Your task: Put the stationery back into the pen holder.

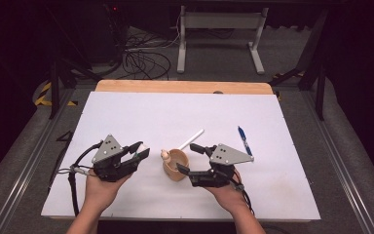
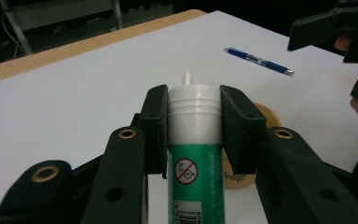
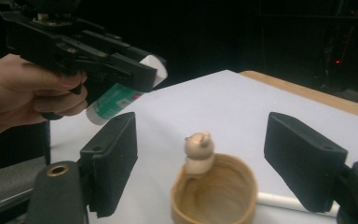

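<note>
With the green glue tube (image 2: 195, 154) clamped at its white cap in the left tongs (image 2: 195, 105) above the desk (image 1: 141, 112), the wooden cup (image 3: 214, 191) is best centred between the open, empty right tongs (image 3: 214, 163) before closing

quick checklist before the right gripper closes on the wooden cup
1. Left gripper clamps the green glue tube at its white cap end: ok.
2. Right gripper jaws open: ok.
3. Wooden cup sits between the right jaws, pads apart from its wall: ok.
4. Cup upright on the white table: ok.
5. White stick lies close behind the cup, may get caught: cannot tell.
6. Blue pen lies well off to the side: ok.
</note>
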The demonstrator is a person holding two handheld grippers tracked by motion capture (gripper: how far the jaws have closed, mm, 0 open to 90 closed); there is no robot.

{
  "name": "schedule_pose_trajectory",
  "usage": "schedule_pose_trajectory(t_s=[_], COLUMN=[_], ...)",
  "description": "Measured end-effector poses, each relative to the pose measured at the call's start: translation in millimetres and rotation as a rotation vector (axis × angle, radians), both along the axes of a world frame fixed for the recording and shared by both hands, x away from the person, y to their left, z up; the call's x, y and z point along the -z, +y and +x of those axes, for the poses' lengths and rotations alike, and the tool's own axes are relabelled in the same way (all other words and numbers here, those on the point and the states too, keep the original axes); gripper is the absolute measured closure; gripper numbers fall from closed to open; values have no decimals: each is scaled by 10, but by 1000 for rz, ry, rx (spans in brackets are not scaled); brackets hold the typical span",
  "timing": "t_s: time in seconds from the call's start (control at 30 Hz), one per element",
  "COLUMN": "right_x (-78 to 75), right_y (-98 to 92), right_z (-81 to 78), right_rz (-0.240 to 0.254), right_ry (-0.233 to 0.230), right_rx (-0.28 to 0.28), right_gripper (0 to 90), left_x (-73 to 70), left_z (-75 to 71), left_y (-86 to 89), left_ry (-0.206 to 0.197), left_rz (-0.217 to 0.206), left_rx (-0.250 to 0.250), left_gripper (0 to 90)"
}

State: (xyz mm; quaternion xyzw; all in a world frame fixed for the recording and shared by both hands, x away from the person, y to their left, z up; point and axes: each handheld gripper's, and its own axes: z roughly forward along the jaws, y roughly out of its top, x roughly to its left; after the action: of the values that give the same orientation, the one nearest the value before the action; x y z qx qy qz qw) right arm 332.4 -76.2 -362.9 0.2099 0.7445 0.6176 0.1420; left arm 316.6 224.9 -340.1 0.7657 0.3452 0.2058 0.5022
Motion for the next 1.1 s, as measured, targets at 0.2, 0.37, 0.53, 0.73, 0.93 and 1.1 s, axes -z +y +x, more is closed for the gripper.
schedule_pose_trajectory(t_s=[0.2,0.37,0.53,0.73,0.93,1.1], right_x=[60,115,185,246,260,280], right_y=[169,287,408,505,524,529], right_z=[-58,-100,-141,-172,-178,-170], right_rz=[-10,-7,12,36,61,80], right_ry=[25,50,91,135,154,175], right_rx=[-33,-61,-97,-124,-140,-154], right_gripper=[291,303,336,362,392,432], left_x=[6,17,16,24,71,75], left_z=[-30,-53,-90,-130,-147,-182], left_y=[-79,-157,-217,-292,-378,-426], left_ry=[-9,-6,-9,-14,-17,-42], left_rz=[-30,-30,-64,-84,-103,-128], left_rx=[44,70,94,124,142,162], left_gripper=[649,648,649,649,648,648])
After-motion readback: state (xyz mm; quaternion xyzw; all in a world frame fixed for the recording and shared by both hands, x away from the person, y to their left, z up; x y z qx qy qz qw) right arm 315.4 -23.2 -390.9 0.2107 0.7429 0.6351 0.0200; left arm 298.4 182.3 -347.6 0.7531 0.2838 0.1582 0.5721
